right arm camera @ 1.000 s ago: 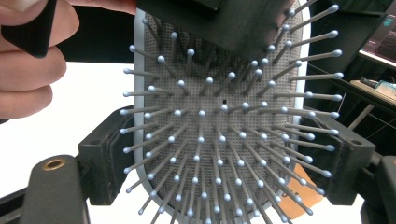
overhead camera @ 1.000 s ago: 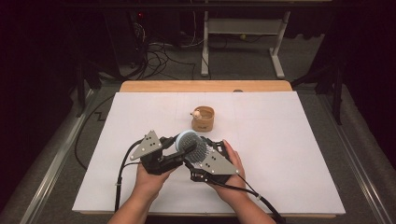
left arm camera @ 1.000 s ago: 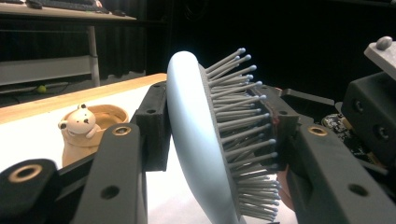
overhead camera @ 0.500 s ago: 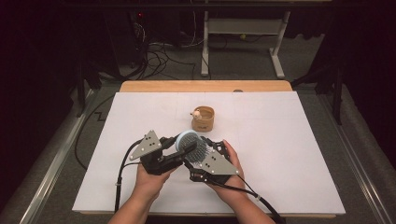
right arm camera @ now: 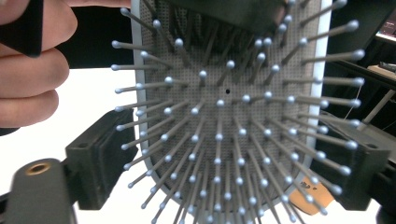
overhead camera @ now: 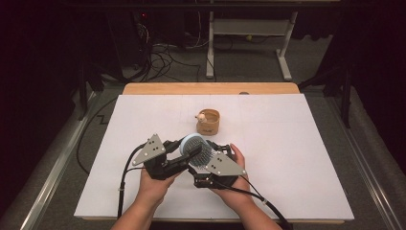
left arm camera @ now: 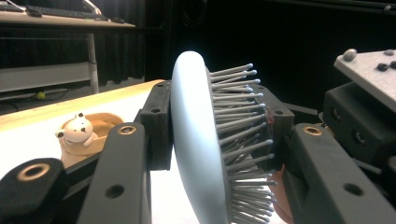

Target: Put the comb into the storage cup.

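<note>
A hairbrush point(overhead camera: 194, 145) with a pale blue back and grey ball-tipped bristles is held above the white table, between both hands. My left gripper point(overhead camera: 187, 154) is shut on its head, one pad on the smooth back and one among the bristles point(left arm camera: 238, 126). My right gripper point(overhead camera: 205, 154) comes from the right with the brush point(right arm camera: 224, 116) between its jaws. Those jaws have just been opening, and their pads point(right arm camera: 100, 158) stand off the brush's rims.
A small wooden cup point(overhead camera: 209, 122) with a white bear figure point(left arm camera: 77, 130) stands behind the hands at mid-table. The white sheet point(overhead camera: 297, 158) lies over a wooden tabletop point(overhead camera: 210, 88). Cables and a desk frame point(overhead camera: 249, 43) are on the floor beyond.
</note>
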Demonstrator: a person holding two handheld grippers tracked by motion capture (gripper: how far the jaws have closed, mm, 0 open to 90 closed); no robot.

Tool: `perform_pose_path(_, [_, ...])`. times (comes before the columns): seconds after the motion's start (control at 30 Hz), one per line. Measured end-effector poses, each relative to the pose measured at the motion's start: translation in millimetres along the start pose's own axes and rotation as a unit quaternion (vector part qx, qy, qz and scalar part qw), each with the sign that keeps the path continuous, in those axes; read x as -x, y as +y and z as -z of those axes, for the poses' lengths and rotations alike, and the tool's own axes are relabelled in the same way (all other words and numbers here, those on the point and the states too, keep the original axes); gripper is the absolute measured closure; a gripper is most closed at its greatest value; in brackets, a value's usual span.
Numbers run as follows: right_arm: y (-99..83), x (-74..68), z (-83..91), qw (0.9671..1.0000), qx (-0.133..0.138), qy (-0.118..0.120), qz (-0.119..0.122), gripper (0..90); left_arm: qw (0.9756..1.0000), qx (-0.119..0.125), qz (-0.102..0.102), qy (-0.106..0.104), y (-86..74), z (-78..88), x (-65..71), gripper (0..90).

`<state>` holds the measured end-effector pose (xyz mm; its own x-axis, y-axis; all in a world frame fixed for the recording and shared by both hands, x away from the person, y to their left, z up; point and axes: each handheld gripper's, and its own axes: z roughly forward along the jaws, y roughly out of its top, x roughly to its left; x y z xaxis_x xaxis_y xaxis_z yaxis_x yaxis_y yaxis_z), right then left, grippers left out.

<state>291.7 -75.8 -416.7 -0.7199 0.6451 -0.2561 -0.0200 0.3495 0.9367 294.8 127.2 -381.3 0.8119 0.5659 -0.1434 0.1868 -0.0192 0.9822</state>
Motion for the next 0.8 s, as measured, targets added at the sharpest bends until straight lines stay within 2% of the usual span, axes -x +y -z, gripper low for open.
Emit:
perform_pose_path(0.2, [-0.4,-0.2,-1.6,0.9999,-0.001,0.001,-0.011,0.5,1.0,0.004,-0.001,0.006,1.7,2.3,-0.9,57.4])
perform_pose_path(0.8, [-4.5,6.6,-1.1,0.9996,-0.011,0.008,-0.023,0.0,0.9992,0.016,-0.009,0.037,3.6,12.1,-10.3,57.4])
